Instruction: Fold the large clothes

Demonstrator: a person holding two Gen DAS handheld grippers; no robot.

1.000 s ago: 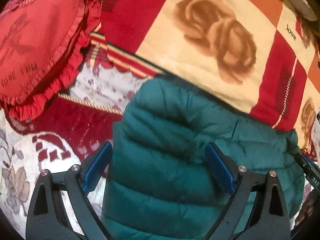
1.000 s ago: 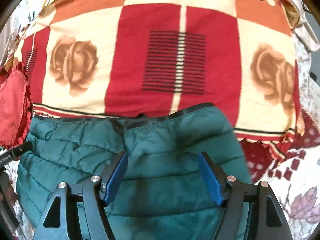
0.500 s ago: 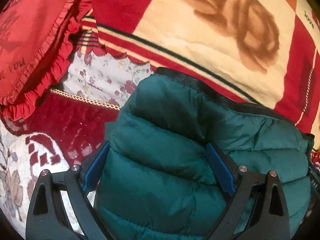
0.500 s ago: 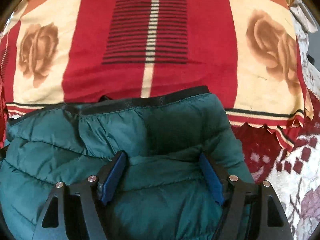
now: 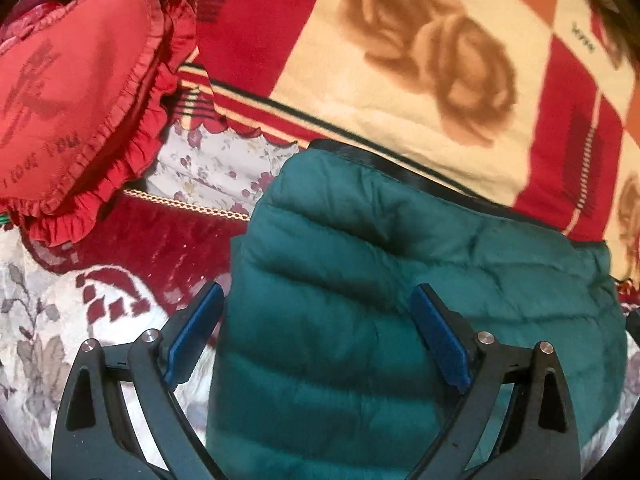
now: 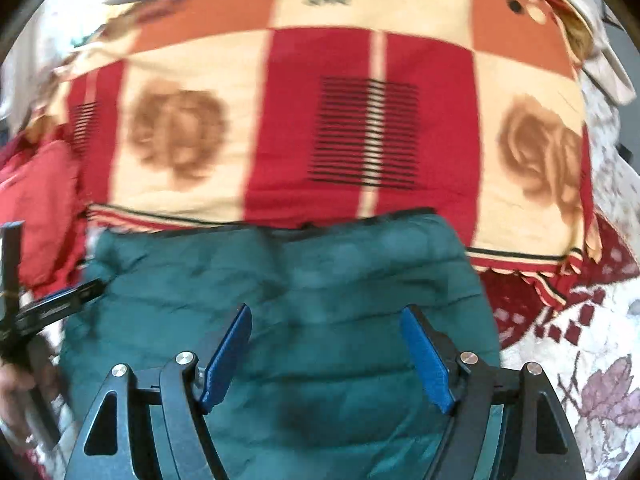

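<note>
A dark green quilted puffer jacket (image 5: 400, 288) lies folded into a compact block on the bed; it also shows in the right wrist view (image 6: 288, 292). Its black-trimmed edge faces away, toward the blanket. My left gripper (image 5: 316, 320) is open, hovering over the jacket's left part, with the left finger past the jacket's left edge. My right gripper (image 6: 326, 344) is open above the jacket's right half, holding nothing. The left gripper's tool (image 6: 48, 308) shows at the left of the right wrist view.
A red, cream and orange rose-pattern blanket (image 6: 360, 120) lies just beyond the jacket; it also shows in the left wrist view (image 5: 420, 60). A red heart-shaped frilled cushion (image 5: 68, 92) sits at the far left. The floral red and white bedspread (image 5: 80, 312) surrounds the jacket.
Both grippers pulled back and up from the jacket, so more of the blanket shows. Both stayed open. The jacket has not visibly moved.
</note>
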